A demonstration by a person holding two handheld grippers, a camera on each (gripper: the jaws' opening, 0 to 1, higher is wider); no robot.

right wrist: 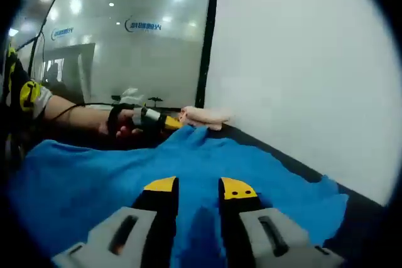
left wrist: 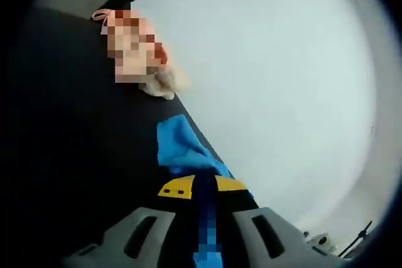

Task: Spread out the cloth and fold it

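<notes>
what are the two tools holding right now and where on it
Both grip the blue cloth. The left tool pinches an edge of it; the right tool is shut on a raised fold.

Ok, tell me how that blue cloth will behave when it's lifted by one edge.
The blue cloth will probably hang limp: it lies rumpled over the dark table. Likely light, as the left gripper lifts a bunched corner. Its nap looks grippy, not slippery.
</notes>
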